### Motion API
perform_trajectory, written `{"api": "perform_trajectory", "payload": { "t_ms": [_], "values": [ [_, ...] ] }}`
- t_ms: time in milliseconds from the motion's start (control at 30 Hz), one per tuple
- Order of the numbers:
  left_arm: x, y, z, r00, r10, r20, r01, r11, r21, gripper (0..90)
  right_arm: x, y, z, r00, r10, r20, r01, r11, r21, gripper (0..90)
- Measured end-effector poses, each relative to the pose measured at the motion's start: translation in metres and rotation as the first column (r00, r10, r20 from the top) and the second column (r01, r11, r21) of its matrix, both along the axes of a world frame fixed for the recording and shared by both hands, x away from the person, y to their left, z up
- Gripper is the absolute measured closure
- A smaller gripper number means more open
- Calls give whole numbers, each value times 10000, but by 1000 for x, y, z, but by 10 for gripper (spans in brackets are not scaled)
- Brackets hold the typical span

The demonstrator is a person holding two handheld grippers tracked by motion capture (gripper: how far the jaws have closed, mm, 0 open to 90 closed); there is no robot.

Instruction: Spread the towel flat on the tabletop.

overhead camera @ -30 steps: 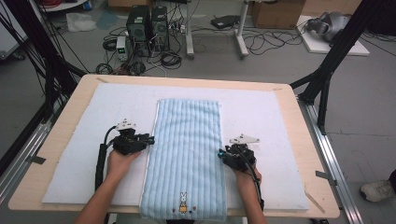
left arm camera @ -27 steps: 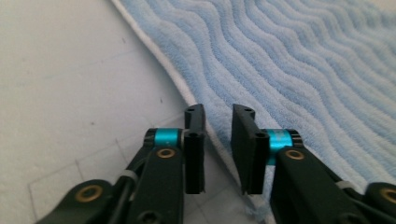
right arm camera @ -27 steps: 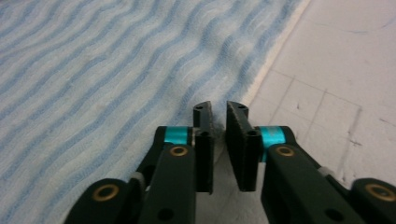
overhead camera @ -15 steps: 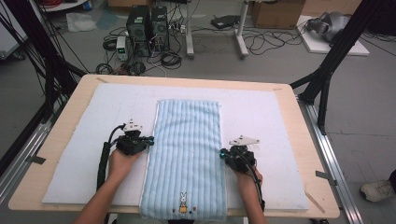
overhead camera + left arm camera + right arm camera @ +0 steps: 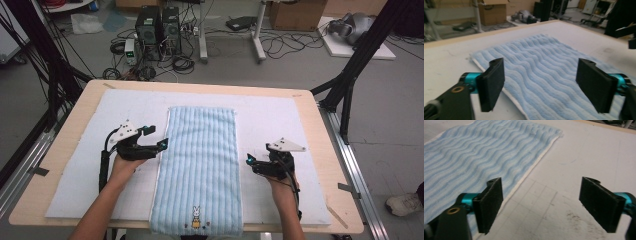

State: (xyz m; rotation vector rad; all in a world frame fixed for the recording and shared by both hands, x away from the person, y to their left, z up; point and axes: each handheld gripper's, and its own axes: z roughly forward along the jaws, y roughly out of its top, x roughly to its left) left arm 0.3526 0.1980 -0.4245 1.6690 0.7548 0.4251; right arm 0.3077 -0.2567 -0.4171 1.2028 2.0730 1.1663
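Blue towel (image 5: 200, 170) lies flat mid-desk, near end draped over the front edge; high view shows its rabbit patch (image 5: 196, 216). Left gripper (image 5: 161, 144) and right gripper (image 5: 250, 161) flank it, jaws just opened wide, nothing between. Left gripper view shows towel ridges, right gripper view the towel's white edge.

The towel (image 5: 200, 165) is pale blue with darker blue wavy ribs running its length, a white edge along its sides, and a small white rabbit motif (image 5: 195, 215) near its near end. It lies on a white mat (image 5: 270, 120) marked with faint grey grid lines and dark specks, over a light wooden table (image 5: 320, 150). The left gripper (image 5: 162, 145) and right gripper (image 5: 249, 161) are black with turquoise fittings and grey top plates.
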Motion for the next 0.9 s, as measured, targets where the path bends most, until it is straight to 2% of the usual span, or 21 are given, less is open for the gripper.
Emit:
{"api": "perform_trajectory", "payload": {
  "t_ms": [33,100,200,333,500,667,767,900],
  "values": [
    [0,2,1,9999,-104,3,104,9999,-49,198,1,-3,2,10000,25,40,-25,10000,5,99],
    [0,7,4,9983,-573,-61,571,9980,-260,193,3,-8,6,9996,250,133,-249,9997,-84,99],
    [0,16,10,9961,-884,-76,882,9959,-205,193,5,-14,11,9974,679,259,-678,9977,-26,99],
    [-2,23,12,9974,-687,-221,687,9976,-18,193,8,-17,16,9967,709,389,-716,9973,157,99],
    [-2,26,13,9987,-375,-333,378,9993,83,195,11,-17,15,9984,564,102,-566,9980,277,99],
    [-3,29,14,9991,-107,-409,107,9999,10,196,9,-19,16,9993,358,78,-361,9982,468,99],
    [-4,30,16,9995,71,-320,-71,10000,-20,197,8,-21,16,9997,248,61,-251,9982,545,99],
    [-1,29,17,9995,33,-320,-33,10000,-23,196,9,-19,18,9996,280,21,-281,9986,458,99]
  ]
}}
